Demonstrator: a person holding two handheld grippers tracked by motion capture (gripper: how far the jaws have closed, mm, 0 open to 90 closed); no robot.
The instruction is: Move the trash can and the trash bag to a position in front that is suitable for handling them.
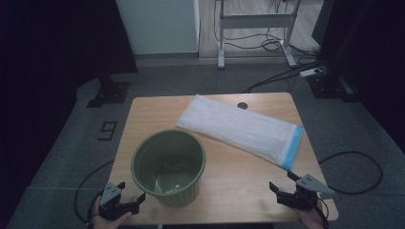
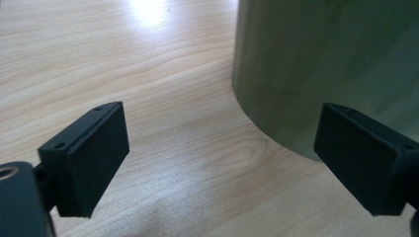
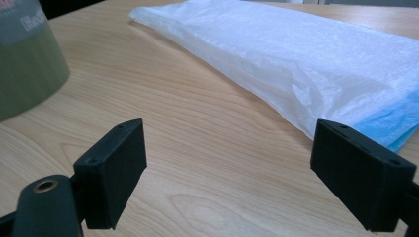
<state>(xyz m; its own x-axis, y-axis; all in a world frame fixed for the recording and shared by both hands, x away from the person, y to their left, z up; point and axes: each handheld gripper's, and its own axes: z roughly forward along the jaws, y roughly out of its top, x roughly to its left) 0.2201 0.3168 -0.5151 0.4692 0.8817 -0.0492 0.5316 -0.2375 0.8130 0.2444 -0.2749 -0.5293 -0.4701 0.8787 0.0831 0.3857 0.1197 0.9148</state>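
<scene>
A green plastic bin (image 1: pixel 168 167) stands empty and upright on the wooden table (image 1: pixel 239 171), toward its front left. A folded white plastic bag with a blue end (image 1: pixel 241 130) lies flat behind and right of it. My left gripper (image 1: pixel 130 192) rests open at the front left corner, just left of the bin's base; the bin's wall (image 2: pixel 326 69) rises close ahead of its right jaw. At the front right corner my right gripper (image 1: pixel 282 181) stands open, with the bag (image 3: pixel 316 59) lying ahead of it and the bin (image 3: pixel 27 64) off to its left.
Bare tabletop lies between the bin and the right gripper. A small dark round cap (image 1: pixel 242 105) sits in the table near its far edge. Beyond the table are grey carpet, cables (image 1: pixel 286 71) and a desk frame (image 1: pixel 255 28).
</scene>
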